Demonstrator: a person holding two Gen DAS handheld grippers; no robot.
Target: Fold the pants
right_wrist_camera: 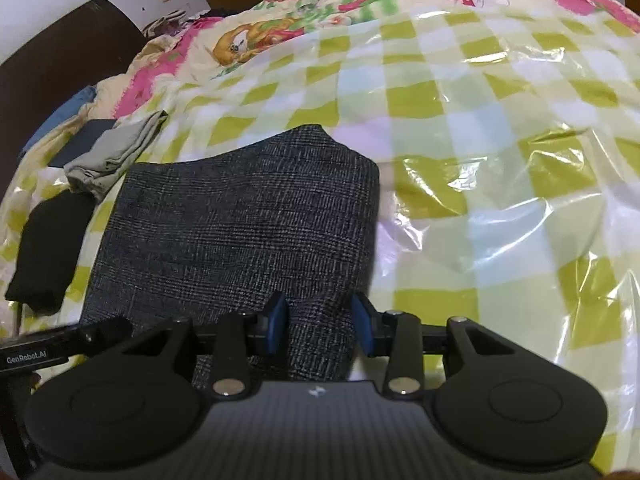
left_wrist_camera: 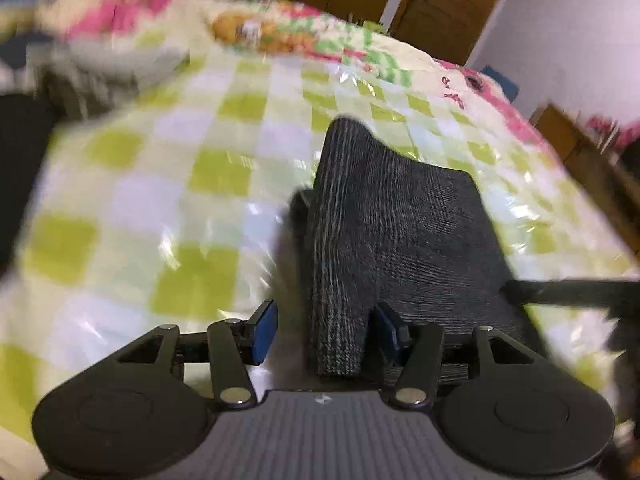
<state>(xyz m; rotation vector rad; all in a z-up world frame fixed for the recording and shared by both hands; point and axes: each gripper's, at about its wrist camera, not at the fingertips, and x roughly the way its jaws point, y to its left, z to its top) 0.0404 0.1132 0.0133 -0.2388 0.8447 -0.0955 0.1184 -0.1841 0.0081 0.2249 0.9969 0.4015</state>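
Dark plaid pants (right_wrist_camera: 240,216) lie folded on the green checked sheet (right_wrist_camera: 480,160); the right gripper (right_wrist_camera: 319,322) straddles their near edge, jaws parted, and the left gripper (left_wrist_camera: 326,330) likewise gapes around a raised fold

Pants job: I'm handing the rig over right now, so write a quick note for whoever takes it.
Left gripper: open, fingers straddling a raised fold of the dark checked pants.
Right gripper: open, fingers either side of the near edge.
Pants lie folded into a compact rectangle on the checkered plastic sheet; grey garment and black garment lie beside them.
Left: flatten that raised fold, then any final fold.
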